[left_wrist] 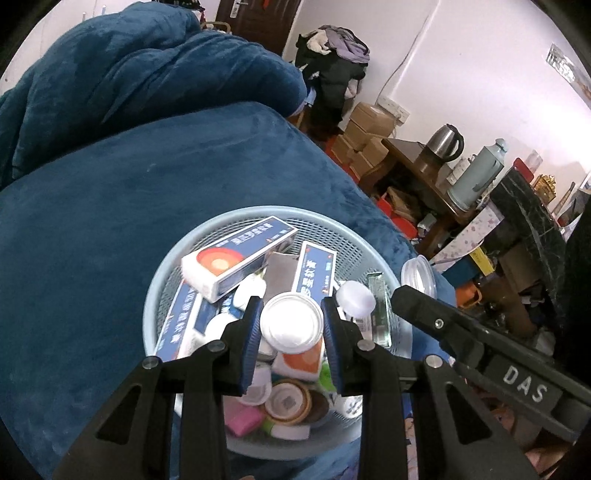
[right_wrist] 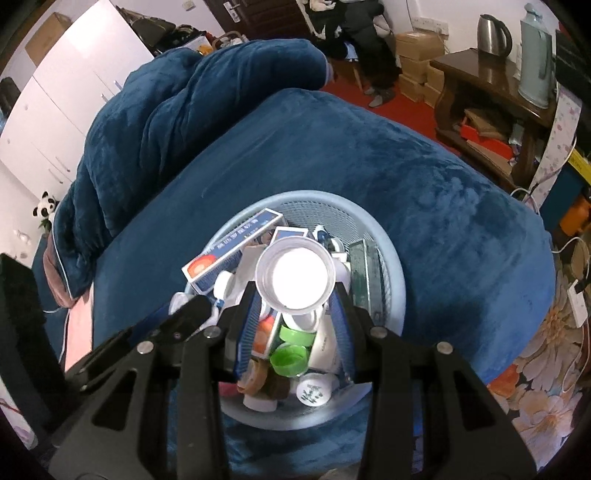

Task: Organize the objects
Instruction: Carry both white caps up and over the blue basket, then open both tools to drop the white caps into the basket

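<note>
A light blue mesh basket (left_wrist: 155, 291) (right_wrist: 391, 266) stands on a dark blue blanket and holds several boxes, jars and caps. My left gripper (left_wrist: 291, 325) is shut on a white round jar (left_wrist: 291, 323) over the basket. My right gripper (right_wrist: 295, 295) is shut on a clear round lid (right_wrist: 295, 275) over the same basket; the lid also shows in the left wrist view (left_wrist: 419, 275). Blue and white boxes (left_wrist: 236, 254) (right_wrist: 232, 251) lie on top of the pile. Green caps (right_wrist: 290, 356) lie between the right fingers.
A rumpled blue duvet (left_wrist: 110, 74) (right_wrist: 177, 110) lies behind the basket. A wooden table (left_wrist: 417, 158) (right_wrist: 480, 74) with a kettle (left_wrist: 445, 142) (right_wrist: 493, 33) and a thermos (left_wrist: 476, 173) stands at the right, with cardboard boxes (left_wrist: 365, 133) behind.
</note>
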A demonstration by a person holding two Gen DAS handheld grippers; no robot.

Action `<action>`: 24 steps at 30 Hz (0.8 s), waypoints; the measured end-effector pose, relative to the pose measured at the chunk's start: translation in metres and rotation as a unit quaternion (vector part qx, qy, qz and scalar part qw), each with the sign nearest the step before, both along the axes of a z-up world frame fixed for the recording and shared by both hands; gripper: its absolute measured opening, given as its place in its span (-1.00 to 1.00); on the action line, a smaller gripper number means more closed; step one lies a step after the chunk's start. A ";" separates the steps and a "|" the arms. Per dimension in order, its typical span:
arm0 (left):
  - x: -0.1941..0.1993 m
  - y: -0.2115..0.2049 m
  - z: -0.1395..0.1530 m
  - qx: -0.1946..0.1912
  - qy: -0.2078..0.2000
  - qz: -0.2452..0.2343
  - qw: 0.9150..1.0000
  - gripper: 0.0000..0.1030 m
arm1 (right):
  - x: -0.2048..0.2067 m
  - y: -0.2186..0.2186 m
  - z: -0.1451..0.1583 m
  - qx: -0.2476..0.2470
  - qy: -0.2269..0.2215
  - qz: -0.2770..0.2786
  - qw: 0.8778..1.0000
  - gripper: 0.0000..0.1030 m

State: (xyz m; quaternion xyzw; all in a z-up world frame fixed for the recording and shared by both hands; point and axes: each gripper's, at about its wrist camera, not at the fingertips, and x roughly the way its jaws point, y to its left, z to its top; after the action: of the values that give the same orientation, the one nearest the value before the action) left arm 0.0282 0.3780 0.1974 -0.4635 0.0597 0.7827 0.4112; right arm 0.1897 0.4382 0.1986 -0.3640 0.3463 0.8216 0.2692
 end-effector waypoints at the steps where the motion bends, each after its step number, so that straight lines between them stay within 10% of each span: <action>1: -0.001 0.005 0.000 -0.003 0.002 -0.005 1.000 -0.38 | 0.000 0.001 0.001 0.001 0.003 -0.001 1.000 -0.25; 24: -0.046 0.069 -0.007 -0.003 -0.022 -0.073 0.997 -0.39 | -0.015 0.037 -0.005 -0.010 -0.004 -0.058 0.998 -0.25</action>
State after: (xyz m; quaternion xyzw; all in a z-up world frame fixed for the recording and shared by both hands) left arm -0.0182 0.4474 0.1900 -0.4764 0.0868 0.7400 0.4668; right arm 0.1745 0.4752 0.1932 -0.3494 0.3735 0.7998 0.3141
